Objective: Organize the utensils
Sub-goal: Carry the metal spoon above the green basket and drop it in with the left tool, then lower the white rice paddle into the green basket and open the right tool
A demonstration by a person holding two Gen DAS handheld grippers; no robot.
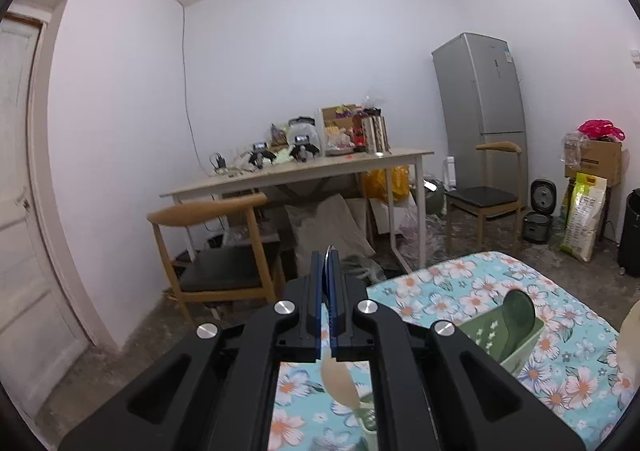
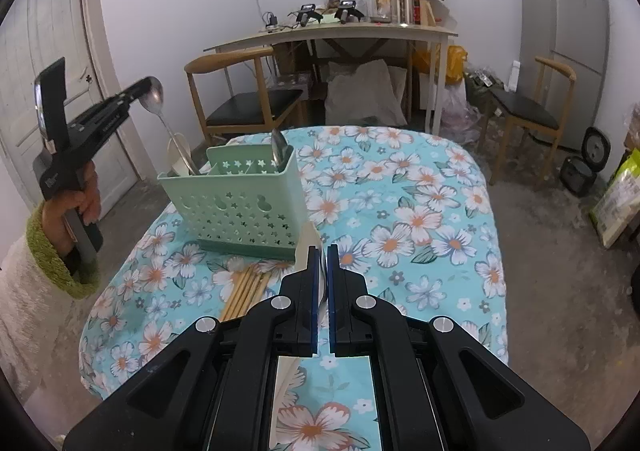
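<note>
From the left wrist, the left tongs point(image 1: 329, 251) pinch a thin metal spoon point(image 1: 330, 283) edge-on, mostly hidden between them, and the green caddy point(image 1: 516, 335) at right is half covered. From the right wrist, the right tongs point(image 2: 323, 251) clamp a pale utensil point(image 2: 308, 241) over the counter point(image 2: 420, 187); its shape is unclear. At far left, that spoon's handle angles down into the caddy's left compartment, chopsticks point(image 2: 244, 289) lying near.

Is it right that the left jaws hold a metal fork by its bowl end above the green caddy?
Not quite: it is a metal spoon, not a fork. The right wrist view shows the left gripper holding it by the bowl end above the green caddy.
</note>
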